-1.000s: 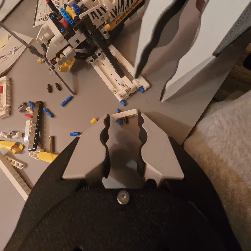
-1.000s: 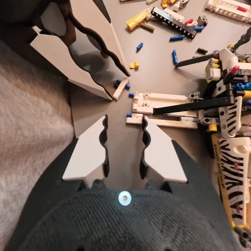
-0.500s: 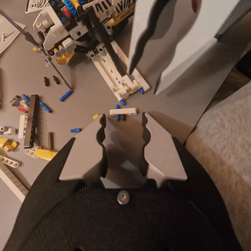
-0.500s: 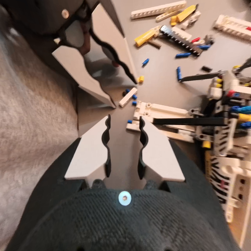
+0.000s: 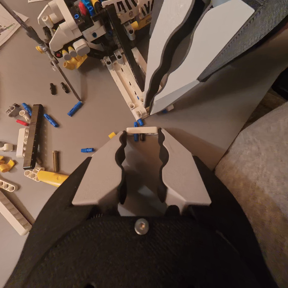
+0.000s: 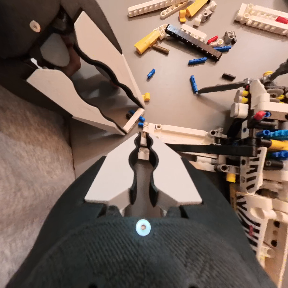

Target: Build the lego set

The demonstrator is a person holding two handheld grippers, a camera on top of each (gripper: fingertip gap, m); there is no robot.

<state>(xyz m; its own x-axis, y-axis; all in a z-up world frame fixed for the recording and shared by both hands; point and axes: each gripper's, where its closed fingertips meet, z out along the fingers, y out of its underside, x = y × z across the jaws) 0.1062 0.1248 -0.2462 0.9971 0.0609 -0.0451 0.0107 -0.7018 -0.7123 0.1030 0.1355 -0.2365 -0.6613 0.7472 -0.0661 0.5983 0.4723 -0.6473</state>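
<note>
Where the grey desk (image 5: pixel 194 124) meets a beige fabric surface (image 5: pixel 257 171) at its near edge, the left gripper (image 5: pixel 142 132) has its fingers spread around a short white beam (image 5: pixel 141 130), each fingertip at or just beside one end of it; whether they press on it cannot be told. The beam carries a blue pin (image 5: pixel 135 137) and a black pin (image 5: pixel 141 137) on its underside. A small yellow piece (image 5: pixel 111 135) lies just left of the left fingertip.

Just beyond, the right gripper (image 6: pixel 144 138) is nearly pressed together, pinching the end of the white frame (image 6: pixel 176 130) that juts out from the lego model (image 5: pixel 87 28) toward the near edge. In the left wrist view its fingertips (image 5: pixel 153 102) come down on that frame's near end.

Farther toward the left side of the desk loose parts are scattered: a long black beam (image 5: pixel 33 135), blue pins, a red pin (image 5: pixel 22 122), two black pins (image 5: pixel 59 88) and a yellow panel (image 5: pixel 51 179). The white, black and yellow model, with zebra-striped panels (image 6: pixel 250 169), stands at the far side.
</note>
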